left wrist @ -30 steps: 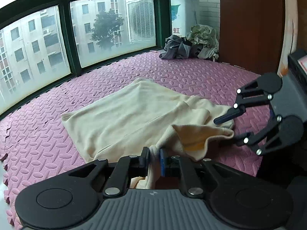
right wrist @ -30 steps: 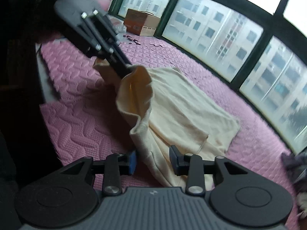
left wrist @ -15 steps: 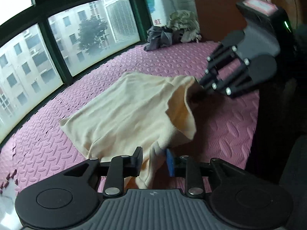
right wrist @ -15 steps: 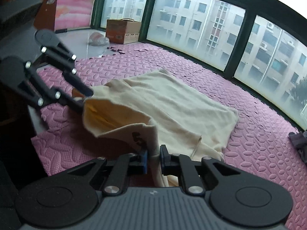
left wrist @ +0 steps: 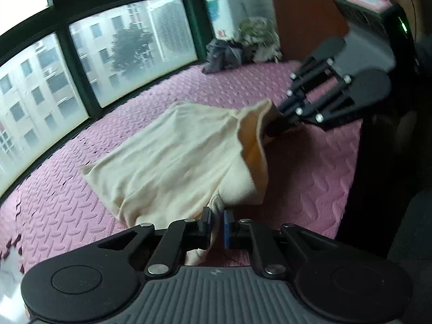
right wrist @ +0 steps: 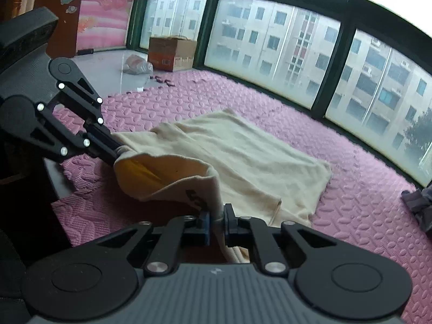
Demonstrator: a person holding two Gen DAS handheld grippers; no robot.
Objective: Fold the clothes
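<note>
Left wrist: cream garment (left wrist: 175, 156) pinched between closing fingers (left wrist: 206, 217)

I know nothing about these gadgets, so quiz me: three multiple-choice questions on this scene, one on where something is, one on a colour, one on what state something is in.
1. Where does the brown cardboard box stand?
A. on the cream garment
B. on the bare floor beyond the mat's edge, by the windows
C. between the two grippers

2. What colour is the embossed foam floor mat?
A. pink
B. green
C. blue

3. How is the cream fabric garment lying?
A. folded into a neat square
B. hanging clear of the mat
C. far part spread on the mat, near edge lifted

Answers:
1 B: the right wrist view shows it past the mat, beside a plastic bag.
2 A: both views show pink tiles.
3 C: the left gripper and right gripper each pinch the near edge, raising it.
</note>
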